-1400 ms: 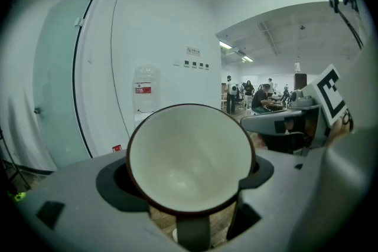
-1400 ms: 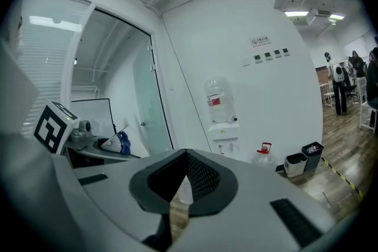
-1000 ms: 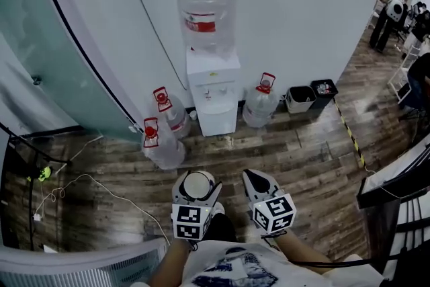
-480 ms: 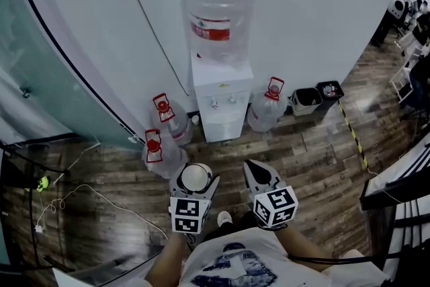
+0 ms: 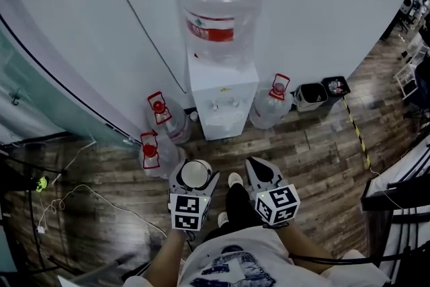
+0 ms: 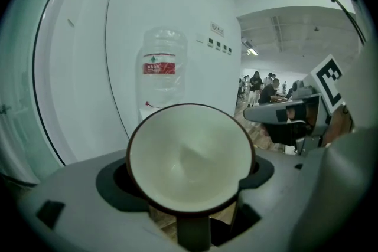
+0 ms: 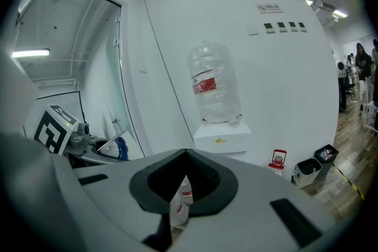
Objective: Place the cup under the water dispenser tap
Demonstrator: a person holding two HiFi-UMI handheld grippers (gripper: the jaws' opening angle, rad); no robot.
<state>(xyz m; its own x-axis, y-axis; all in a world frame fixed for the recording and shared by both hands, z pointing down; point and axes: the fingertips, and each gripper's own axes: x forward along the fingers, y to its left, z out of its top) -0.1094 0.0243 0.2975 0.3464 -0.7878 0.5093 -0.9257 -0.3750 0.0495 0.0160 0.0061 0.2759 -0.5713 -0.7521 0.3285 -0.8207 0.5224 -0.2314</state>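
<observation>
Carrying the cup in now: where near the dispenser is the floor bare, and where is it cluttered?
Bare: the wood floor directly before the water dispenser, between the two red-capped bottles at its left and the single bottle at its right. Crowded: both its sides, with bins beyond the single bottle; a cable lies far left.

My head camera looks steeply down on the white box-shaped water dispenser (image 5: pixel 222 94) from a little way back. The cameras on the grey left gripper (image 5: pixel 193 179) and grey right gripper (image 5: pixel 257 170) sit lower, facing forward along their jaws — all three share that dispenser.
</observation>
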